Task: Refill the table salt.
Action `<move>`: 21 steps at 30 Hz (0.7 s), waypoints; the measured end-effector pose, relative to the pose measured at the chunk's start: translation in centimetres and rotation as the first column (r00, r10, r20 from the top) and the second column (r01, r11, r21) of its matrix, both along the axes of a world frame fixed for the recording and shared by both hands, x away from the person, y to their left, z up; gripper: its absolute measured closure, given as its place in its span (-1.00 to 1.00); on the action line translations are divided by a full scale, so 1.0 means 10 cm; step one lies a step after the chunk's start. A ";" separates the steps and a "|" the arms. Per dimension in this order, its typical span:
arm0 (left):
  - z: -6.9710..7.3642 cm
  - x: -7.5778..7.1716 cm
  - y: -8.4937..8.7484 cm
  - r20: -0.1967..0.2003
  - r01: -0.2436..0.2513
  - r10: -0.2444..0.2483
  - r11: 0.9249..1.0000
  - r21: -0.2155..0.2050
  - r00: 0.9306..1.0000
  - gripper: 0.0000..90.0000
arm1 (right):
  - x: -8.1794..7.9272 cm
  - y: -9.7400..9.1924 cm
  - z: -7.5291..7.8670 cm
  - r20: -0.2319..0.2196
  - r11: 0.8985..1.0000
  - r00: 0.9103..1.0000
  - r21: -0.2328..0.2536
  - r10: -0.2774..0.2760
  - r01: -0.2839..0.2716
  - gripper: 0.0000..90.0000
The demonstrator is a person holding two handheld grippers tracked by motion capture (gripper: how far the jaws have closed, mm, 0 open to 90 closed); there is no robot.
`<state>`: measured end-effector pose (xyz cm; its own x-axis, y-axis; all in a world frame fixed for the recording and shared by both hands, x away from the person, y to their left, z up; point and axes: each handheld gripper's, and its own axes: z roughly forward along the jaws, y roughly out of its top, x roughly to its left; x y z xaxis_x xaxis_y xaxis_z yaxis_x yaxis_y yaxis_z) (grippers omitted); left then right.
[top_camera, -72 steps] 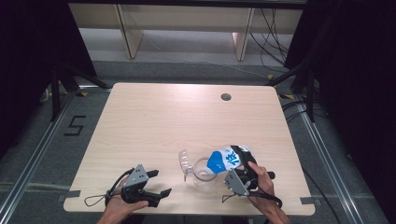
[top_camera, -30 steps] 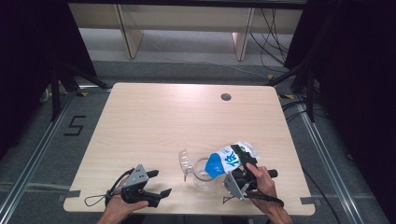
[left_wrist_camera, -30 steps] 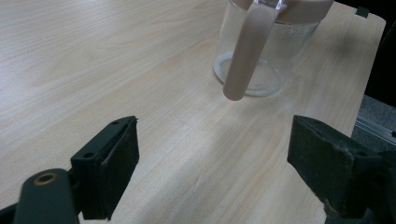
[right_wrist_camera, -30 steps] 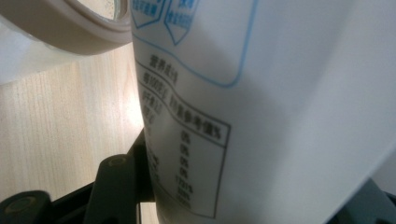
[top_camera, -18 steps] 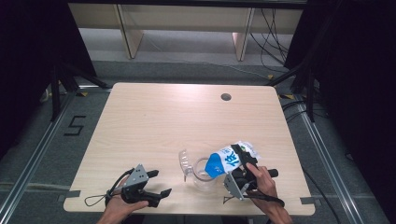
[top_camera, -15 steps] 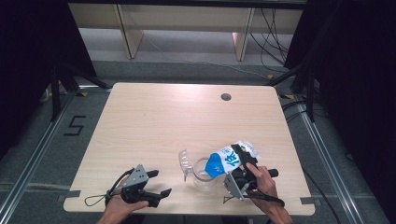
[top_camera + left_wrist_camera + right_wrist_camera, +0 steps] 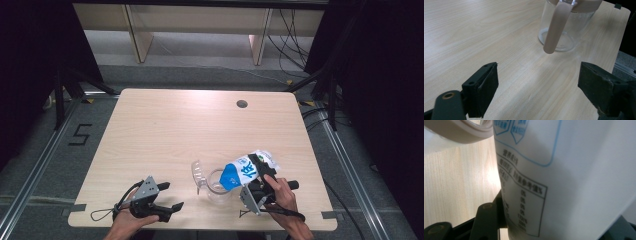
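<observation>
I read this as the pouring step: my right tongs [image 7: 260, 172] are clenched on the blue-and-white carton [image 7: 248, 168], which lies tilted well over with its blue top end at the rim of the clear jug [image 7: 216, 184]. From the high view the jug stands on the worktop [image 7: 200, 125] near its front edge, at about five o'clock from the middle, and the carton reaches in from the jug's two o'clock side. In the right gripper view the carton's printed white side sits between the black jaws, with the jug's beige rim just at the upper left. I cannot tell whether anything is running out of the carton, and the jug looks empty at its base in the left gripper view. My left tongs [image 7: 167, 200] rest released near the front edge at about seven o'clock, jaws wide apart with nothing between them, facing the jug's beige handle [image 7: 555, 27] from some way off. As I judge it, the next move calls for keeping the spout over the jug's mouth while tipping further, and perhaps steadying the jug by its handle with the left.
</observation>
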<state>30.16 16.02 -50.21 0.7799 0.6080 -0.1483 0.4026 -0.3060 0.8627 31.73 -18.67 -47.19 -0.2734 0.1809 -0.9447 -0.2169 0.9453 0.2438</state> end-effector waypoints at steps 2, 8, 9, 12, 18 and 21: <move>0.00 0.00 0.00 0.004 0.003 -0.003 1.000 0.000 1.000 -0.64 | 0.02 0.01 0.04 0.022 0.997 0.999 -0.070 0.032 -0.030 0.04; 0.00 0.00 0.00 0.002 0.002 -0.002 1.000 0.001 1.000 -0.64 | 0.00 0.01 0.01 0.023 0.999 1.000 -0.032 0.005 -0.005 0.04; 0.00 0.00 0.00 0.004 0.004 -0.004 1.000 0.003 1.000 -0.64 | 0.00 0.01 0.01 0.025 0.999 1.000 -0.035 0.001 -0.001 0.04; 0.00 0.01 0.00 0.006 0.005 -0.005 1.000 -0.002 1.000 -0.64 | 0.01 0.00 0.03 0.053 0.998 0.998 -0.059 0.033 -0.030 0.05; 0.00 0.01 0.00 0.006 0.006 -0.006 1.000 -0.001 1.000 -0.64 | 0.01 0.00 0.09 0.089 0.982 0.995 -0.185 0.044 -0.027 0.05; 0.00 0.00 0.00 0.004 0.004 -0.004 1.000 0.002 1.000 -0.64 | 0.00 0.00 0.06 0.075 0.987 0.997 -0.158 0.026 -0.013 0.06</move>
<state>30.20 16.04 -50.21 0.7827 0.6055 -0.1441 0.3982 -0.3093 0.8636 31.74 -18.67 -46.55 -0.2012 0.0241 -0.9793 -0.2479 0.9659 0.0747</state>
